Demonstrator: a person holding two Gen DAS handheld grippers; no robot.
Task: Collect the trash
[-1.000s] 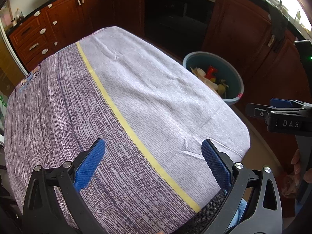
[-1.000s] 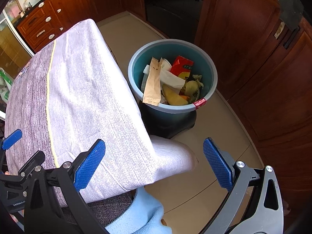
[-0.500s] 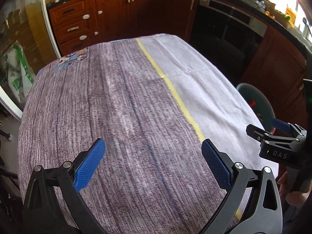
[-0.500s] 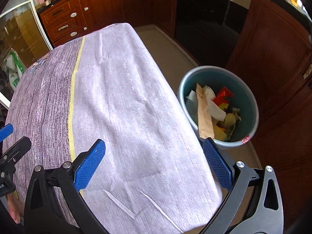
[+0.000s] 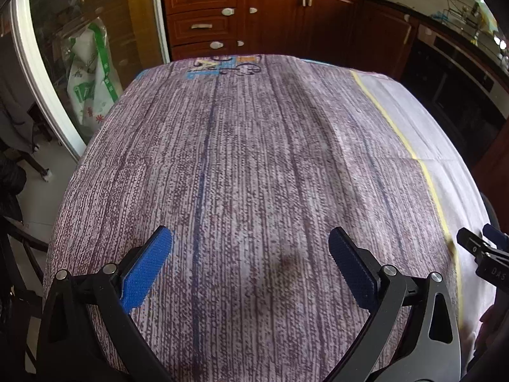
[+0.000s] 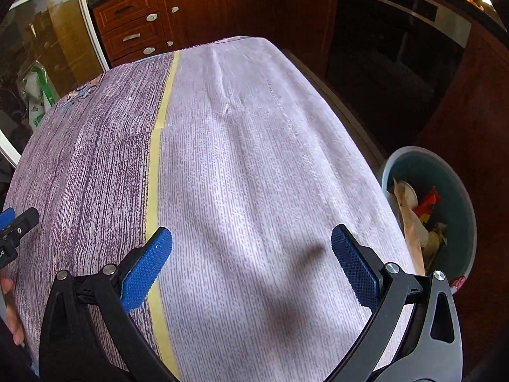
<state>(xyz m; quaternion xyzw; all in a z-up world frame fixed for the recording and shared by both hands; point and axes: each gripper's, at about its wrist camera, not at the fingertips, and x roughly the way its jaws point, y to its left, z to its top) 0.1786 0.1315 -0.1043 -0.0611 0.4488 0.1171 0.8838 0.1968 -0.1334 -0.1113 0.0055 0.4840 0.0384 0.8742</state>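
Observation:
A teal bin (image 6: 458, 175) stands on the floor to the right of the table, holding paper, a red wrapper and peels (image 6: 420, 216). My right gripper (image 6: 251, 264) hovers open over the pale half of the tablecloth (image 6: 241, 146), nothing between its blue pads. Over the purple half of the cloth (image 5: 241, 165) my left gripper (image 5: 248, 264) is open and holds nothing. In the left wrist view the right gripper's tip (image 5: 486, 254) shows at the right edge. The left gripper's tip (image 6: 14, 226) shows at the left edge of the right wrist view. No loose trash lies on the cloth.
Dark wooden cabinets (image 5: 248, 9) and a built-in oven (image 6: 394, 38) run behind the table. A white and green sack (image 5: 92, 73) leans behind a glass door at left. A yellow stripe (image 6: 156, 165) divides the cloth. A hand (image 6: 9, 315) shows at the lower left.
Both grippers have swung left, away from the bin and back over the table. The bin has slid to the right edge of the right wrist view and out of the left wrist view.

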